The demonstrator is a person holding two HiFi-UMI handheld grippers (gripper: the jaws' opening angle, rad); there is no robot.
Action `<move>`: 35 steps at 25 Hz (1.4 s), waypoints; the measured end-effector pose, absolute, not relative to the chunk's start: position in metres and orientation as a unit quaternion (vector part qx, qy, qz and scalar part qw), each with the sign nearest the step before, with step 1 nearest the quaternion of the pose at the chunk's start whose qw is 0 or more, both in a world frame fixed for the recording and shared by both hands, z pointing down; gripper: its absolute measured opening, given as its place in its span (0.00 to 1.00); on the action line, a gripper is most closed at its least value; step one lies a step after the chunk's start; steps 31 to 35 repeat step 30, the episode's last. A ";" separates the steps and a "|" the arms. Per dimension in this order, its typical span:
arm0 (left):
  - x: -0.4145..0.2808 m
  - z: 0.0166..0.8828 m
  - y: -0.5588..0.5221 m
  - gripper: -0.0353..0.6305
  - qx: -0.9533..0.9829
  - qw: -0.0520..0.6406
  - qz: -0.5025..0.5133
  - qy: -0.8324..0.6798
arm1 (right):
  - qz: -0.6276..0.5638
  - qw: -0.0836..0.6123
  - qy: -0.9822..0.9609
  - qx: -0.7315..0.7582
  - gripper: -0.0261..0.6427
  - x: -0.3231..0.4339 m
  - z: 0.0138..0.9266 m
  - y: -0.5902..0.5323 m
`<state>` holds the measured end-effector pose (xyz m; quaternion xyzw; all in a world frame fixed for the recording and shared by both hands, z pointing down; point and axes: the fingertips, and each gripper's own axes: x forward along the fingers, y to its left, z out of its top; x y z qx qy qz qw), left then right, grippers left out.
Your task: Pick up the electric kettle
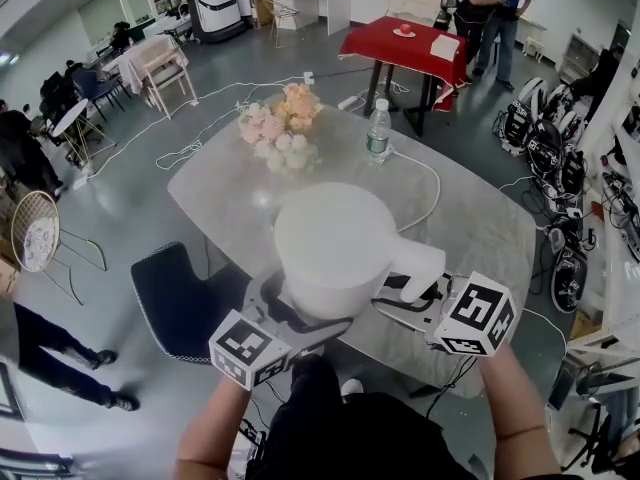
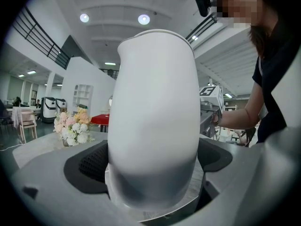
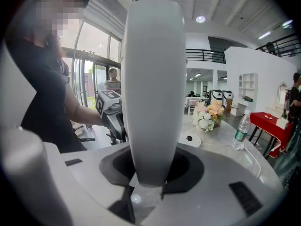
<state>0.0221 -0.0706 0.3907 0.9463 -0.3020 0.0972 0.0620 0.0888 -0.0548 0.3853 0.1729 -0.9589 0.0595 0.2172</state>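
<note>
**A:** What's there, counted out?

**B:** One white kettle [image 1: 335,248], two tools, one clear bottle [image 1: 377,131], and one bunch of pink and cream flowers [image 1: 280,128]. The kettle's round base [image 3: 190,139] lies bare just beyond it.

**A:** And the tools?

**B:** The left tool [image 1: 285,313] is spread wide and pressed on the kettle's body. The right tool [image 1: 410,290] pinches the handle. The kettle hangs between them, off its base, over the near edge of the counter [image 1: 480,228].

**A:** Anything inside things?

**B:** The kettle's lid is shut. I can't make out what's in the bottle.

**A:** The surface and the room?

**B:** It's a pale marbled counter with rounded corners. The bottle and flowers stand well beyond the kettle. A white cable [image 1: 432,183] loops from the bottle's side toward the kettle. Left of the kettle, on the grey hall floor, is one dark chair [image 1: 175,303]. One red table [image 1: 385,43] stands far beyond, with people beside it.
</note>
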 end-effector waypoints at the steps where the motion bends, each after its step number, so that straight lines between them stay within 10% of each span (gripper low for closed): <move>1: 0.021 0.390 -0.069 0.89 0.946 0.063 0.096 -0.304 | 0.060 0.216 -0.959 0.172 0.22 0.088 0.384 -0.053; 35: 0.013 0.391 -0.038 0.89 0.939 0.055 0.071 -0.331 | 0.040 0.222 -0.963 0.151 0.22 0.081 0.386 -0.026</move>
